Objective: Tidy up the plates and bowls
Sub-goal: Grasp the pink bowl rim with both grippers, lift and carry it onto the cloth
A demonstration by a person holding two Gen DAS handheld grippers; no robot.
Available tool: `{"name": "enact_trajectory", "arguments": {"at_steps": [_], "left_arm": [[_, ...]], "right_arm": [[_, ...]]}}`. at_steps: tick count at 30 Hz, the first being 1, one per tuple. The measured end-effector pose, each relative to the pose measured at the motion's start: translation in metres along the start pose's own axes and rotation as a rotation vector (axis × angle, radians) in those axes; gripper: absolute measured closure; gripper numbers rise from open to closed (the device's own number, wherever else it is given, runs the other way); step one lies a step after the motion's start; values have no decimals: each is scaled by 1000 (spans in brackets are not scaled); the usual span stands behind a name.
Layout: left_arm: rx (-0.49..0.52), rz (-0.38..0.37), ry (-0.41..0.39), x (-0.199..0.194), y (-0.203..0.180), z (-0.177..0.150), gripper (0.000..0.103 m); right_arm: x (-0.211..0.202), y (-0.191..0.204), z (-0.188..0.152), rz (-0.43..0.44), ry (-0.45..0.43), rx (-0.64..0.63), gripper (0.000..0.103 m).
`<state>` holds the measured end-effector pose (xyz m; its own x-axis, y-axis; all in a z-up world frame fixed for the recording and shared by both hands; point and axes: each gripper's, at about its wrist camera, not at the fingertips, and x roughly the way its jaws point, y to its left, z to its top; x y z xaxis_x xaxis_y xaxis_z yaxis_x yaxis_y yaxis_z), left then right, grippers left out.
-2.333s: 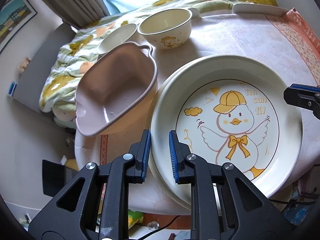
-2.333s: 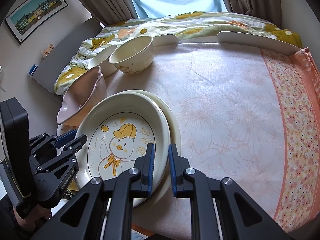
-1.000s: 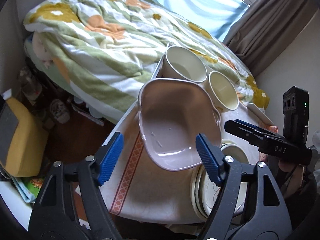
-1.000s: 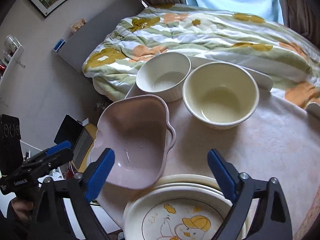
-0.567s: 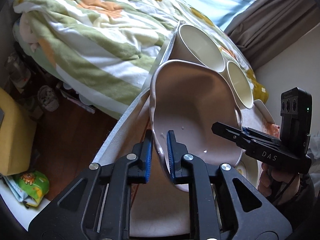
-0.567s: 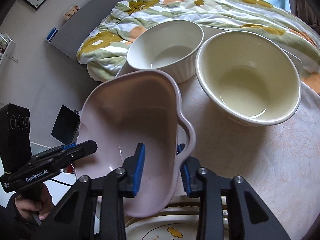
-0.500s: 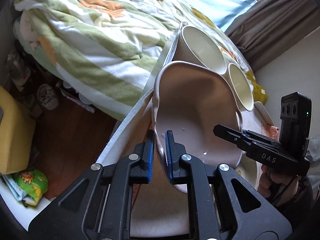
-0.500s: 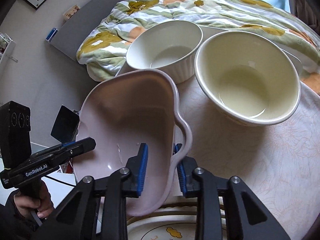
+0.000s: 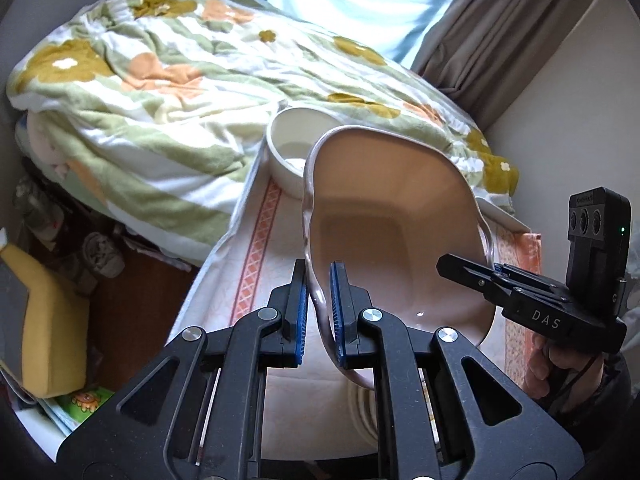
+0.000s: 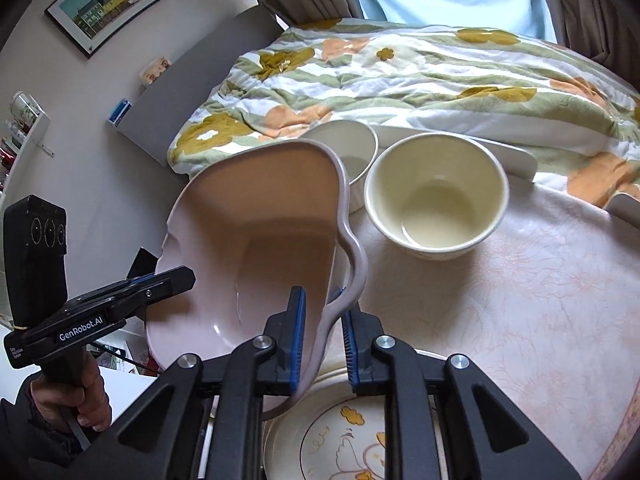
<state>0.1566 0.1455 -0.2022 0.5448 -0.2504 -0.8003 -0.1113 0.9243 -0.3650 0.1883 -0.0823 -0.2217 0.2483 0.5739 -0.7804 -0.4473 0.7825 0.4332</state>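
The left gripper (image 9: 319, 312) is pinched tight on the near left rim of the pink dish (image 9: 396, 236), its blue pads pressed flat against either face of the wall with no slack between them; the right gripper (image 10: 323, 338) has just been closing and now clamps the opposite rim beside the dish's wavy handle (image 10: 352, 264), the wall caught between its pads; so the one dish is held from both sides at once, tilted up with its far edge raised, and it looks to be clear of the tablecloth (image 10: 520, 280), though its underside is hidden and I cannot be sure it has left the cloth entirely; directly beneath its near edge lies the stack of plates (image 10: 360, 436), the top one printed with a yellow cartoon duck; behind the dish stand two empty bowls, the cream bowl (image 10: 436, 196) and the white ribbed bowl (image 10: 344, 148), close together, the white one partly screened by the raised pink rim; beyond them the flowered quilt (image 10: 400, 72) covers a bed; the step in hand, as I judge it, is the two-handed lift of the pink dish to group it with the other crockery; the next move calls for both hands to travel together at one pace and one tilt, since a twist between the two grips could wrench the rim loose; the dish should clear the cream bowl's lip and come down level on whatever it is meant to rest on, most likely the plate stack, before either grip is eased.
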Motion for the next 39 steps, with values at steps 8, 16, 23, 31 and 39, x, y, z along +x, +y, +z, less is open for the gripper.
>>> {"name": "enact_trajectory", "arguments": {"at_steps": [8,16,23,31,39], "left_arm": [[140,-54,-40,-16,-129,-21,94],[227,-156,54,31,-253,-87,94],[274,-177,168,93,-319,-141,94],[294,-135,208,142,-341,-161,94],[305,-86,230,166,-336,-165,94]], "right_arm": [[-105,-47,-39,-30,-146,69,87],[-189,-122,-103,-156,-195,168,87],[-212,-191,-155,-235,-170,271,87],[-198,-243,-179,-251,-151,307,87],[-188,-261,-193,-248,-134,298,87]]}}
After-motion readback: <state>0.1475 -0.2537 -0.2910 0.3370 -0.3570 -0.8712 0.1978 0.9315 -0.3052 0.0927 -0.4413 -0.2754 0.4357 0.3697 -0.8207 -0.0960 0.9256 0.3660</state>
